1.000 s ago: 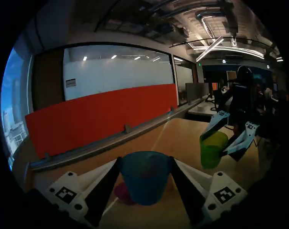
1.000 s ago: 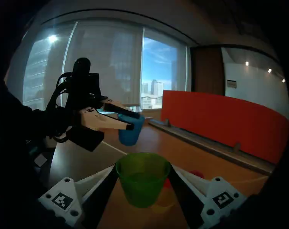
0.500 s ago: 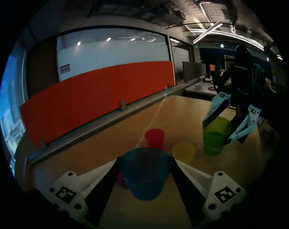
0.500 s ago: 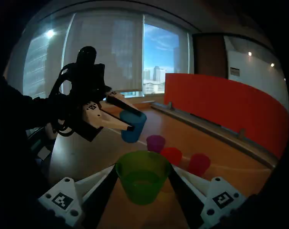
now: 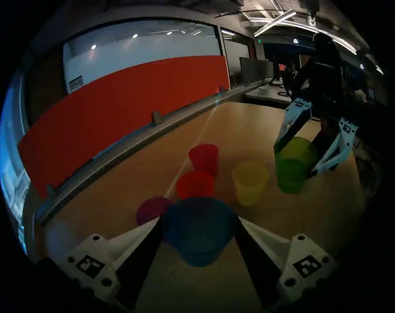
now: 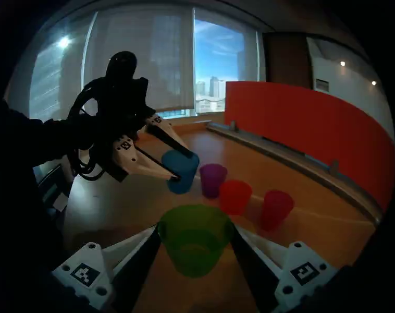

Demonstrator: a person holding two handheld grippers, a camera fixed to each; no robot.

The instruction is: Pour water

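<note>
Blue cup (image 5: pixel 198 229) sits upright, pinched in the left gripper (image 5: pixel 198 221); the green cup (image 6: pixel 195 237) sits likewise in the right gripper (image 6: pixel 196 229). Seen from the left gripper, green lies ahead and to the right, well apart, so pouring likely means closing that gap first.

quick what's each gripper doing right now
Left gripper: closed on the blue cup.
Right gripper: closed on the green cup.

Open-plan office. Orange divider (image 5: pixel 119 104) along the wooden tabletop (image 5: pixel 239 125), glass-walled room (image 5: pixel 140 49) and strip lights (image 5: pixel 274 22) beyond. City towers (image 6: pixel 213 99) outside the window (image 6: pixel 221 52).
</note>
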